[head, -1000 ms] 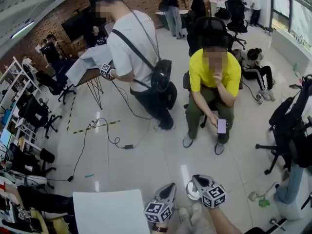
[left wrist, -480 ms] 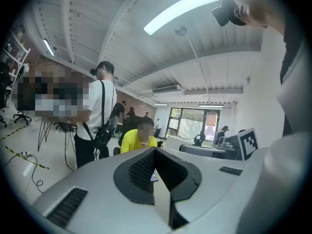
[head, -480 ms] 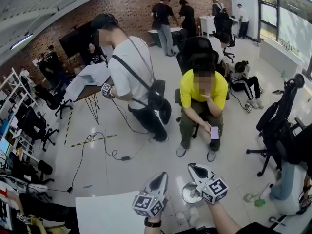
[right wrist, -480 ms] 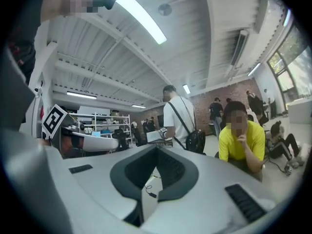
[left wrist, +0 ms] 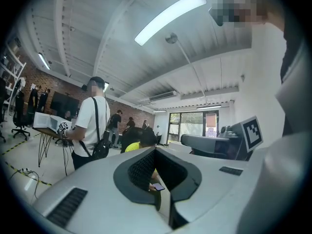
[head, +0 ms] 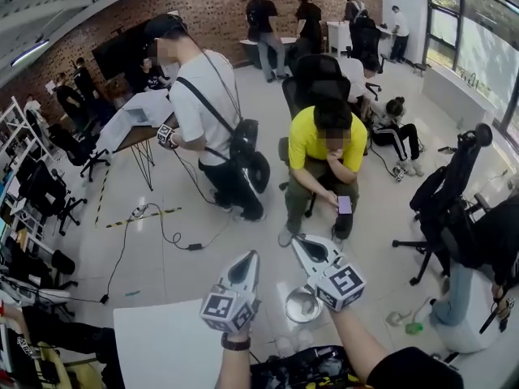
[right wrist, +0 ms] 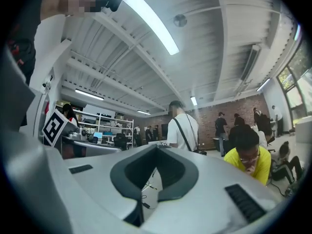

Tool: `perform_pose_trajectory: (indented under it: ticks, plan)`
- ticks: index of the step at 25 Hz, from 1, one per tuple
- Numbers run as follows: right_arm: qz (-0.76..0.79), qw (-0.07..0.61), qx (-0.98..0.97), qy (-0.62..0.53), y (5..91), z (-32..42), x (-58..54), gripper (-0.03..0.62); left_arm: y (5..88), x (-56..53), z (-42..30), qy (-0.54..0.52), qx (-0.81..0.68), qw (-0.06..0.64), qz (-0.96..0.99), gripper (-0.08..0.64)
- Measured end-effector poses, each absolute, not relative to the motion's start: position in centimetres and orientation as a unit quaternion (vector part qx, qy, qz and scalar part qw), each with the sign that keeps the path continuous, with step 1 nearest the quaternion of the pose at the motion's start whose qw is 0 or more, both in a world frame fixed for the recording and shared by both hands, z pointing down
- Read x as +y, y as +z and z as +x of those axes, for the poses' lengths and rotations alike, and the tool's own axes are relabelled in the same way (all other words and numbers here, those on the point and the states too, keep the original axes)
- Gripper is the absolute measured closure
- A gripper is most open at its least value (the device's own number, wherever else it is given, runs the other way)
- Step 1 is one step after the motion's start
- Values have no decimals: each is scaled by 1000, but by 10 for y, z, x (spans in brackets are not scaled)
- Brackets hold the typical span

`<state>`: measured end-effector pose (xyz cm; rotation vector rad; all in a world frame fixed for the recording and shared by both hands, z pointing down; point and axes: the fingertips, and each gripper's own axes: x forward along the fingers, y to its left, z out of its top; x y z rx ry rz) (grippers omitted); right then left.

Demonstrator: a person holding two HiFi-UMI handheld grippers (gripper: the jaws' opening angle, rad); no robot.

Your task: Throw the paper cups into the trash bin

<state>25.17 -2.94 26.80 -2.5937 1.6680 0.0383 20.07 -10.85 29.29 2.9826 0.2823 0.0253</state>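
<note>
In the head view both grippers are held up in front of me, side by side, over the floor. My left gripper [head: 249,259] is shut with nothing in it, and so is my right gripper [head: 302,242]. On the floor below and between them stands a round silver trash bin [head: 300,306], partly covered by the right gripper's marker cube. I see no paper cup clearly in any view. The left gripper view shows the closed left gripper [left wrist: 156,152] aimed across the room, and the right gripper view shows the right gripper [right wrist: 156,150] the same way.
A white table [head: 162,343] sits at my lower left. A standing person in a white shirt [head: 207,120] and a seated person in yellow [head: 324,148] are ahead. Cables [head: 174,237] lie on the floor, and a black office chair [head: 442,209] stands to the right.
Both grippers have risen and moved up the head view. The view has shifted so the bin now lies below them rather than level with them. The jaws have stayed shut.
</note>
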Motion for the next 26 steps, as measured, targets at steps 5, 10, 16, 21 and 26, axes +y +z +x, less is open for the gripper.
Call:
perform_pose_trajectory:
  ticks: [5, 10, 16, 21, 26]
  plan:
    - [-831, 22, 556, 17, 266, 247, -36, 592, 298, -100, 205, 22, 103, 77, 991, 557]
    - [-833, 29, 553, 15, 261, 246, -42, 592, 312, -91, 202, 50, 125, 65, 989, 557]
    - [-834, 22, 552, 18, 271, 248, -39, 592, 325, -87, 198, 61, 135, 72, 986, 557]
    - [-841, 18, 541, 11, 273, 244, -37, 592, 330, -80, 195, 63, 160, 80, 982, 557]
    - [-836, 2, 548, 39, 267, 260, -50, 592, 322, -96, 208, 34, 156, 66, 985, 557]
